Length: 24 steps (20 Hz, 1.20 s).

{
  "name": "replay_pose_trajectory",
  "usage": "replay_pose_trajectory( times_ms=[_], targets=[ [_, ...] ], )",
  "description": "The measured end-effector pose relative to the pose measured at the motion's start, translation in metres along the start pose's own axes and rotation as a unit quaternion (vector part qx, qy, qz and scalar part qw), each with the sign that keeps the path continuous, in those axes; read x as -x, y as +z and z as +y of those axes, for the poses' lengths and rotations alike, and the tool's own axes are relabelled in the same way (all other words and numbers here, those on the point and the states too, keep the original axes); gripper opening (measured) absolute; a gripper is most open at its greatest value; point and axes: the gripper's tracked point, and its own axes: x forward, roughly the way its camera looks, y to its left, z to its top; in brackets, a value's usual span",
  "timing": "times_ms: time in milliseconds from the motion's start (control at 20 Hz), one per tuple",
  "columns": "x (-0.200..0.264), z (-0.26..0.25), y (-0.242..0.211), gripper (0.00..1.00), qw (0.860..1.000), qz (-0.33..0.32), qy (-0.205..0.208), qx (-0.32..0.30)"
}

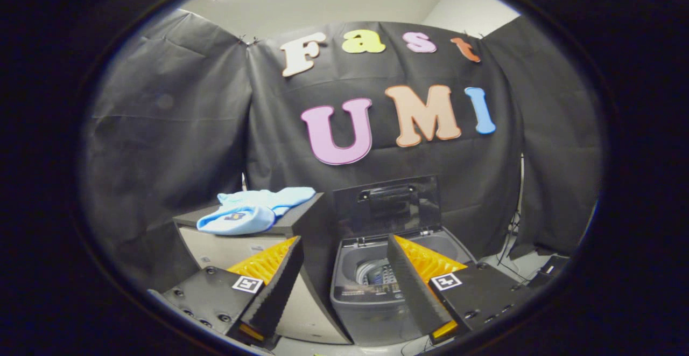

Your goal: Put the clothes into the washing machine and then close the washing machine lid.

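Two jaws apart, gripper empty, washing machine lid upright

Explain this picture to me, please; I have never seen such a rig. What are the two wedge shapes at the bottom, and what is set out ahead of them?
The picture comes from a fisheye camera riding on a handheld gripper, looking forward along it. The two wedge shapes are its fingers; they stand apart, open, holding nothing. Beyond them, just ahead, stands a small grey washing machine with its lid raised upright, so you look into the drum. To the left of it is a cabinet with a dark top, and on that top lies a light blue garment, untouched. Black cloth forms the booth's wall behind.
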Motion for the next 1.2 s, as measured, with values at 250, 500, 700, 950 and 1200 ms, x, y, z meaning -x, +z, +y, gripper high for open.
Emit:
replay_pose_trajectory(
  times_ms=[250,500,700,950,1200],
  targets=[
    [-0.047,0.079,0.03,0.97,0.998,0.022,0.042,0.028],
    [-0.111,0.172,0.044,0.98,0.992,0.056,0.112,0.018],
    [-0.192,0.207,0.042,0.98,0.988,0.097,0.111,0.039],
    [-0.255,0.228,-0.009,0.98,0.97,0.216,0.109,0.036],
    [-0.272,0.221,-0.06,0.89,0.95,0.288,0.087,0.078]
  ],
)
